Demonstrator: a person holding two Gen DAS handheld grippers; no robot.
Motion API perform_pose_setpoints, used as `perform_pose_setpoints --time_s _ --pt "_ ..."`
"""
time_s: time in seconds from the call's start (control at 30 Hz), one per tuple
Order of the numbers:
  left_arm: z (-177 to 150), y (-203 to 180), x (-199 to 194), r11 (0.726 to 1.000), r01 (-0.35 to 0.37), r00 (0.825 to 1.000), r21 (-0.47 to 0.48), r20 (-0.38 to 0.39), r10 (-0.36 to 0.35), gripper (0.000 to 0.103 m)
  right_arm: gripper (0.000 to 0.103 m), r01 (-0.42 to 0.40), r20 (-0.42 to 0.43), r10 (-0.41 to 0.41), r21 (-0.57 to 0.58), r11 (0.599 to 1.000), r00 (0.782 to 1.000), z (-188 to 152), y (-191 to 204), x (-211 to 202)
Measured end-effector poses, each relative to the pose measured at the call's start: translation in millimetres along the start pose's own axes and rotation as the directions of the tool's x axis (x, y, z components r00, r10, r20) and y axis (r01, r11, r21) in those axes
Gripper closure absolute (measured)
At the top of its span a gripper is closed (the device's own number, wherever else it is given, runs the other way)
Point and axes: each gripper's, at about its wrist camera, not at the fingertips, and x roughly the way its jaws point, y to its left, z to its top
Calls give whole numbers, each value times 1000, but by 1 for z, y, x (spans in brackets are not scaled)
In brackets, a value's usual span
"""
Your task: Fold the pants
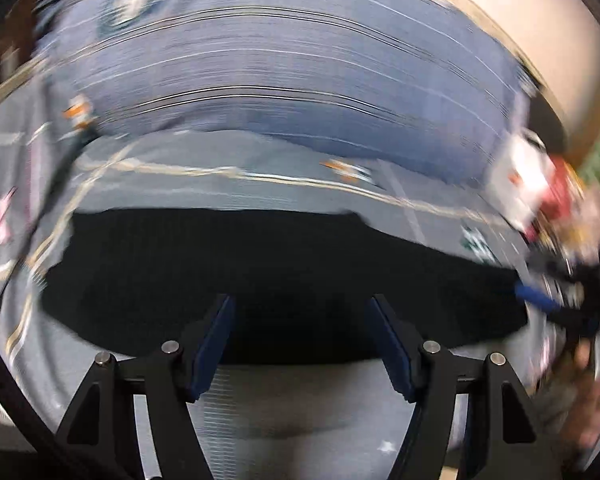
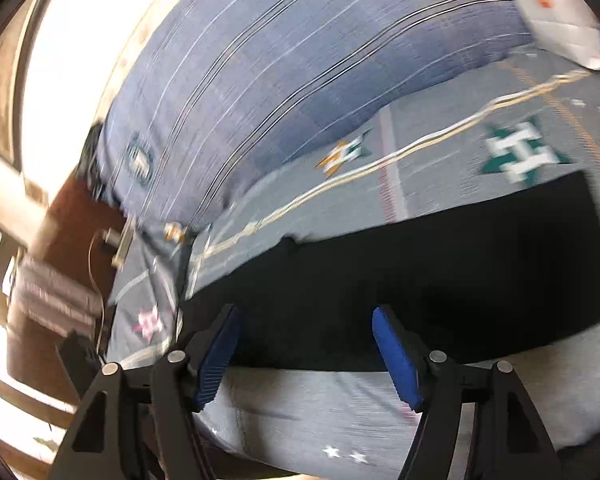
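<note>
Motion blur smeared the left view. The black pants [image 1: 284, 276] lay flat on the bed [image 1: 300, 188], their ends cut off. Both the left hand-held gripper [image 1: 300, 344] and right hand-held gripper [image 2: 306, 354] hung above them, tilted down, jaws apart, empty.

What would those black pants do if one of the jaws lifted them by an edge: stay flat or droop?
The black pants would probably droop: they lie limp and flat on the patterned bedspread, following its surface. They look like thin cloth, so likely light. Being folded over, the layers may well slide apart if only the top one is pinched.
</note>
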Motion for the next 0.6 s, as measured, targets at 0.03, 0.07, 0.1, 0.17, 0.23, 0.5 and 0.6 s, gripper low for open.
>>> perform_pose_setpoints --time_s 0.03,0.07,0.1,0.17,0.23,0.5,0.6 --pt "-1 -13 1 999 17 1000 33 -13 -17 33 31 21 0 -21 20 1000 1000 5 -5 -7" --pt "-2 -27 5 997 36 999 64 -24 -35 33 31 61 -15 -60 52 997 998 14 -15 -16" --pt "-2 -46 10 993 56 998 100 -39 -52 33 31 102 -44 -99 61 993 994 26 -24 -22" --pt "-3 -74 19 985 94 994 144 -68 -85 33 31 150 -80 -148 20 989 986 47 -35 -32" --pt "-4 -105 35 970 152 985 190 -111 -132 33 31 171 -70 -171 -9 985 983 60 -48 -41" --pt "-33 -208 86 875 288 946 389 -255 -199 35 31 226 -113 -212 134 965 971 55 -156 -50" --pt "-48 -247 102 804 342 926 486 -320 -200 42 31 192 -110 -170 233 953 979 56 -185 -56"
